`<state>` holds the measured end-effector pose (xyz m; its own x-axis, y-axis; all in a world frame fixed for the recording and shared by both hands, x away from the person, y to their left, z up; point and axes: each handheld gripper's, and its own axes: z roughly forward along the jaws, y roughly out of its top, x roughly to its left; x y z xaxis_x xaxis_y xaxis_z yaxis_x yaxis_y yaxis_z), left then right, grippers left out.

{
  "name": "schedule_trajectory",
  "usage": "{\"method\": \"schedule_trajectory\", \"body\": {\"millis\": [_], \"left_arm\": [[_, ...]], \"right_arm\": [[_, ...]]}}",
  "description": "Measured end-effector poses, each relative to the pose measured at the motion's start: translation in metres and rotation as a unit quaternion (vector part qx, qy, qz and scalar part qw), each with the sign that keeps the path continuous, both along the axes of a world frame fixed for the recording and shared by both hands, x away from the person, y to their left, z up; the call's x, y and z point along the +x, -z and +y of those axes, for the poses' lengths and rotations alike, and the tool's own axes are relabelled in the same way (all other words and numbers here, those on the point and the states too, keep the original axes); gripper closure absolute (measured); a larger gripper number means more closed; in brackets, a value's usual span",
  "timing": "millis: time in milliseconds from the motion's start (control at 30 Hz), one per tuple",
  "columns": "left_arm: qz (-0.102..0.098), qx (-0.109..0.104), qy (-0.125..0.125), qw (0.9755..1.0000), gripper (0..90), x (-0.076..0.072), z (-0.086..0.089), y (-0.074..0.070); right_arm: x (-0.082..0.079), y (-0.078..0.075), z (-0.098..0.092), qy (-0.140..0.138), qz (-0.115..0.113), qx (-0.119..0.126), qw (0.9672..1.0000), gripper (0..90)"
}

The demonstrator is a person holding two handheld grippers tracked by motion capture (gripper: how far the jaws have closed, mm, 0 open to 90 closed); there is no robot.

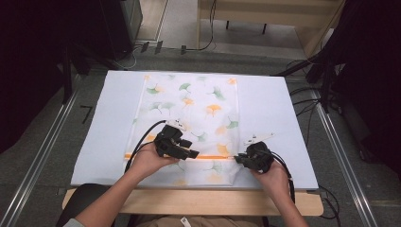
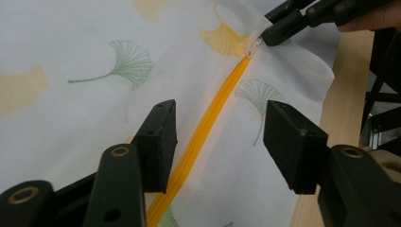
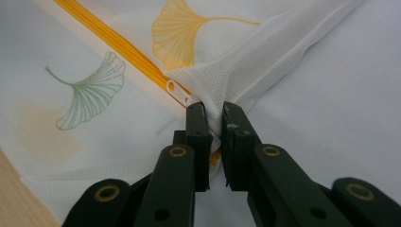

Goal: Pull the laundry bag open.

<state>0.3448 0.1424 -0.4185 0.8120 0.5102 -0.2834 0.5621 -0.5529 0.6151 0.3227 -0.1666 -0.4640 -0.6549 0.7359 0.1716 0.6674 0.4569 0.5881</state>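
the orange zipper [image 1: 208, 157] runs level across the near part of the leaf-printed mesh bag [image 1: 189, 101], which lies flat on the white sheet [image 1: 265, 101] covering the tabletop [image 1: 198, 202]. its long axis goes straight from one hand to the other, and that line is what the coming pull looks to depend on. the right tool [image 3: 213, 124] sits at the zipper's right end, jaws pressed together and pinching the bag's bunched corner cloth just beside the white pull tab [image 3: 176, 91]; the tab itself looks free of the pads, touching nothing but the slider end. the left tool [image 2: 218, 137] is further left along the same line, jaws spread, one pad on each side of the zipper with the orange tape running between them, pads not pressing on it. from the left tool the tab [image 2: 254, 46] lies ahead along the zipper, at its far end, so the right hand is by far the nearer to it. both hands rest low at the near edge.
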Motion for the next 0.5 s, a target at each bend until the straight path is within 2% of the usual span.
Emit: {"method": "schedule_trajectory", "body": {"millis": [100,400,500], "left_arm": [[-0.009,0.003,0.005,0.9999,51.3,-0.002,-0.002,0.0],[-0.003,-0.001,0.015,0.9999,56.0,-0.009,-0.016,0.002],[-0.002,-0.013,0.023,0.9997,60.5,-0.011,-0.023,0.002]], "right_arm": [[0.0,-0.003,-0.004,0.0,0.001,0.01,1.0,84.7],[0.0,-0.013,-0.008,-0.004,0.001,0.032,0.9995,84.5],[0.0,-0.015,-0.009,-0.008,-0.001,0.034,0.9994,84.5]]}}
